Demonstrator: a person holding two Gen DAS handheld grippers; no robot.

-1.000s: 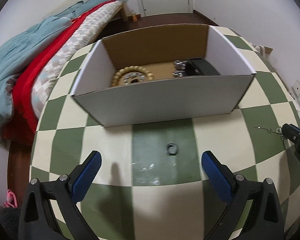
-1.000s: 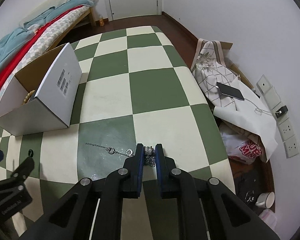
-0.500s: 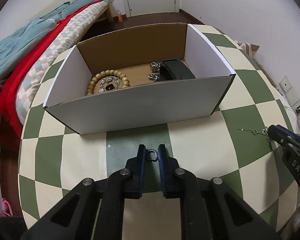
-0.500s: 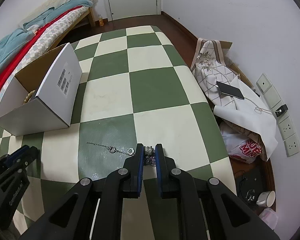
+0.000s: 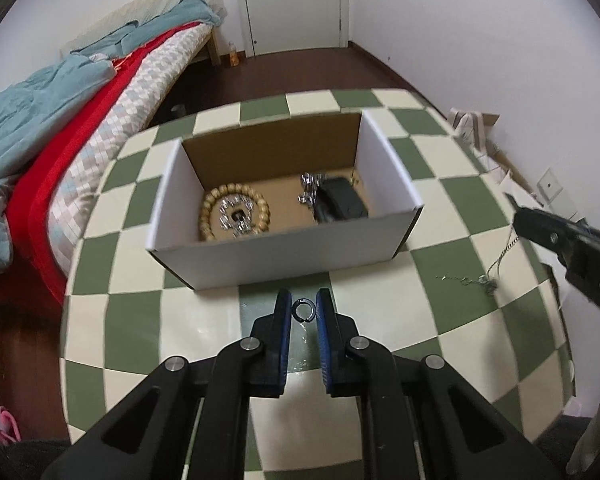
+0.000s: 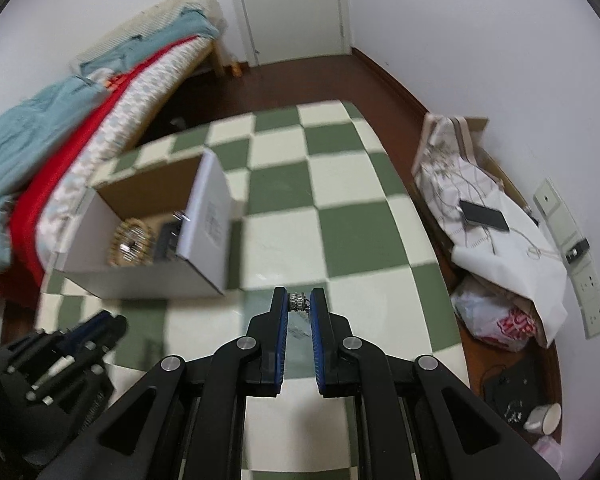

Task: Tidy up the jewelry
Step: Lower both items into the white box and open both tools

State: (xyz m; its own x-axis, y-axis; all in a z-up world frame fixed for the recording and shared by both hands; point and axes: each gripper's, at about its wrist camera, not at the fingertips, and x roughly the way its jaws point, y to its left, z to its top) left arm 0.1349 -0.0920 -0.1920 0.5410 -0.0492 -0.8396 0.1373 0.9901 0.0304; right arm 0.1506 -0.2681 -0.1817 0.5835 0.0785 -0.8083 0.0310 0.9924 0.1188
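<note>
My left gripper [image 5: 303, 307] is shut on a small dark ring [image 5: 302, 310], held above the checkered table in front of the white cardboard box [image 5: 284, 254]. The box holds a wooden bead bracelet [image 5: 233, 213], silver pieces [image 5: 309, 189] and a black item [image 5: 342, 200]. My right gripper [image 6: 299, 301] is shut on a silver necklace [image 6: 298, 301], lifted off the table; in the left wrist view the chain [image 5: 500, 258] hangs from it down to the table at the right. The box also shows in the right wrist view [image 6: 152, 276], to the left.
The green-and-cream checkered table [image 5: 440, 320] carries the box. A bed with red and teal blankets [image 5: 60, 128] lies to the left. Bags, a phone [image 6: 484, 216] and clutter lie on the floor to the table's right. A door [image 5: 292, 4] is at the back.
Both grippers have risen from the table. The left lifted the ring; the right lifted the necklace and swung toward the box, its chain now trailing off the table.
</note>
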